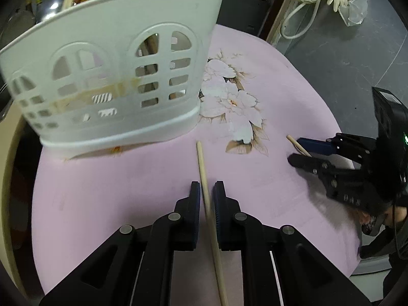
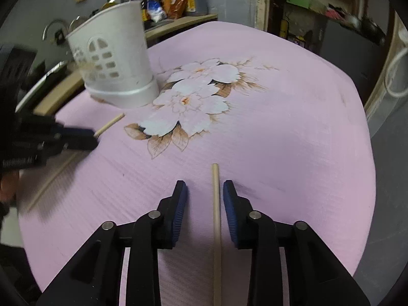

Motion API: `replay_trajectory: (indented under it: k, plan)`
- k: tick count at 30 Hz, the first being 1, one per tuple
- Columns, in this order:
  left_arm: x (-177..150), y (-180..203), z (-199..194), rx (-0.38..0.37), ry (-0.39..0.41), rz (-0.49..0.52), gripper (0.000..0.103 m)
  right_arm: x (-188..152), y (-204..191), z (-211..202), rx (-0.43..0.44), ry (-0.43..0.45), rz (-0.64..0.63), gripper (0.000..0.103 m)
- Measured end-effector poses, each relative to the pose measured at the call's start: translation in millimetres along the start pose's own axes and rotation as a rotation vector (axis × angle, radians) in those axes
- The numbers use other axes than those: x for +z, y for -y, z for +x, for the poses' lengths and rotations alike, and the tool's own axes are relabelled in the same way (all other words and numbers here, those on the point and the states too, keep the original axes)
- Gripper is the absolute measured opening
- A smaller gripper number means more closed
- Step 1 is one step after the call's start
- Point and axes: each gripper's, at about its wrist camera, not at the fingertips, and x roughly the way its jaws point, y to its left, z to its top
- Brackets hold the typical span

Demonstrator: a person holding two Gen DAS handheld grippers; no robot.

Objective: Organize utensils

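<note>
Each chopstick runs 12-to-6 between its own fingers: left gripper [image 1: 206, 187] nearly pinching one chopstick [image 1: 204, 170], right gripper [image 2: 205, 187] spread loose around the other chopstick [image 2: 215, 191]. Holder [image 1: 114, 71] sits at 11.

The white utensil basket [image 1: 109, 76] is motion-smeared in the left wrist view, its left wall cut by the fisheye rim, and what stands inside shows only as brownish slivers through the cut-outs, perhaps more sticks. Each chopstick [image 1: 207, 204] [image 2: 216, 229] runs off the bottom edge of its own view, so its lower end is unseen. In the right wrist view the left gripper [image 2: 94, 137] is blurred and covers the middle of the left chopstick.
</note>
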Motion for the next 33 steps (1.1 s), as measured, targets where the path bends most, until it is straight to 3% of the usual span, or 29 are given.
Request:
replay_trajectory:
  k: [4,10,13,17,20,25,28,33]
  plan:
    - [2,3,5,0.018,-0.016,0.057,0.010,2,2,1,0.020,-0.021,0.016,0.036]
    - [-1,1,6,0.004,-0.018,0.075,0.010,-3,-3,-2,0.004,-0.054,-0.059,0.035]
    - [0,0,7,0.001,-0.021,0.082,0.010,-3,1,-3,0.013,-0.076,-0.038,0.022]
    - [1,3,8,0.009,-0.019,0.100,0.010,-6,1,-4,0.001,-0.062,-0.032,0.018]
    - [3,5,10,0.016,-0.026,0.105,0.010,-7,1,-4,0.007,-0.051,0.001,0.009]
    - [5,6,10,0.008,-0.015,0.052,0.002,-7,7,-7,0.026,-0.044,0.039,0.005]
    - [0,3,2,-0.007,0.030,0.012,0.002,-8,11,-13,0.058,-0.006,0.058,0.004]
    - [-11,-3,-15,-0.076,0.160,-0.086,0.002,-11,14,-31,0.113,0.156,0.112,0.004]
